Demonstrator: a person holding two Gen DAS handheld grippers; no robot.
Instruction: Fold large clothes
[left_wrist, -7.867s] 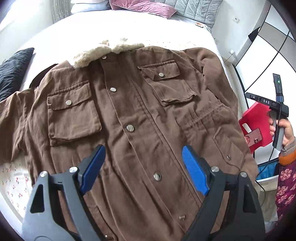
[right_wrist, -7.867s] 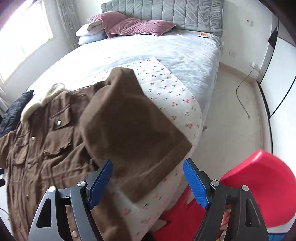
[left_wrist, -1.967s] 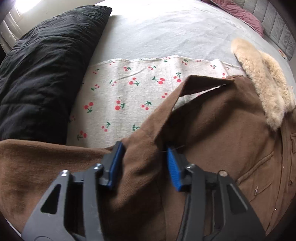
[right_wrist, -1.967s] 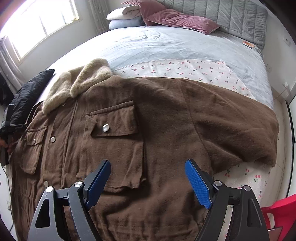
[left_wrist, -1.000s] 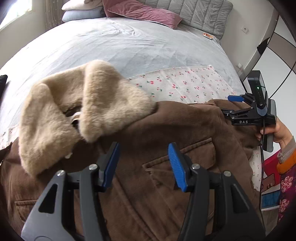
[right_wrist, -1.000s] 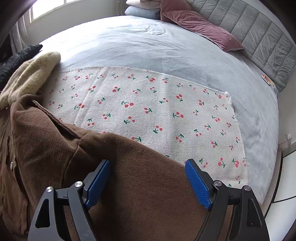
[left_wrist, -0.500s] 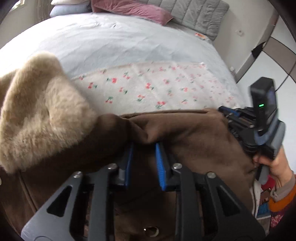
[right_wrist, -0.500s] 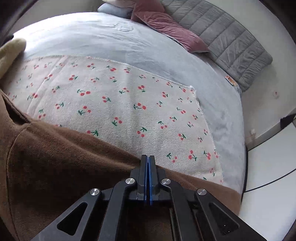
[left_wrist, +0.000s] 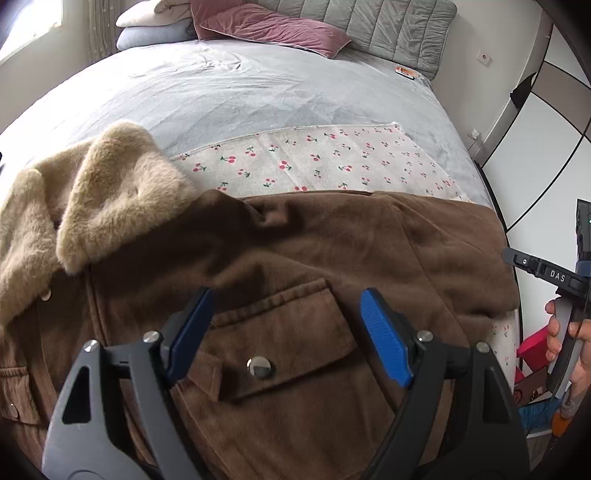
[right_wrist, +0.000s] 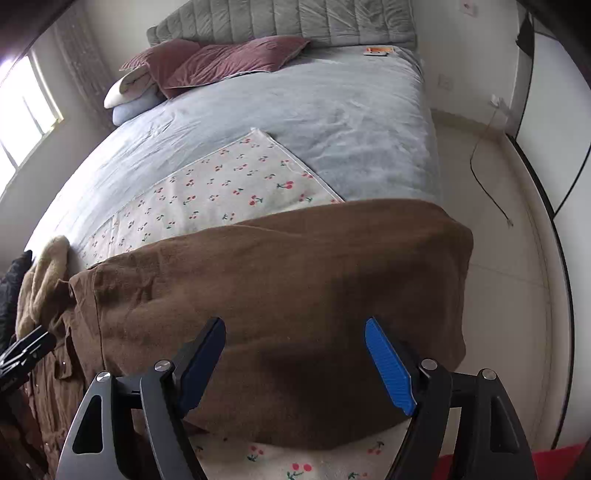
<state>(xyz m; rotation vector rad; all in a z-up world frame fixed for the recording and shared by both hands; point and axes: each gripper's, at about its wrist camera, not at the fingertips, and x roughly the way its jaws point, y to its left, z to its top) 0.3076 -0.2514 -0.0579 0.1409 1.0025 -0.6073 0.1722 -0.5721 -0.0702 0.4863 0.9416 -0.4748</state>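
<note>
the brown jacket (left_wrist: 295, 266) lay front up on the cherry-print cloth (left_wrist: 325, 162) spread over the grey bed (left_wrist: 258, 92), its fur collar (left_wrist: 96, 195) toward the pillows (left_wrist: 266, 26). one sleeve (right_wrist: 295, 280) lay folded across the chest, its far end reaching the bed's edge.

left gripper (left_wrist: 291, 339): jaws wide apart, holding nothing, hovering over the chest pocket (left_wrist: 280, 350) and its snap (left_wrist: 258, 367). right gripper (right_wrist: 295, 365): likewise spread and empty, over the folded sleeve. we saw only its body at the edge of the left wrist view, with the hand (left_wrist: 569, 350) on its handle.

we judged the sleeve fold placed and the next fold not yet begun.

risks we noted:
- the sleeve end sat at the bed's edge; its weight could drag the fold off toward the floor (right_wrist: 498, 240).
- the fabric looked thick and stiff, so a shallow pinch might slip, or the fold spring back.
- a grasp near the pocket could catch only the flap, not the layers beneath.
- the loose cloth under the jacket could bunch up if the jacket were dragged.
</note>
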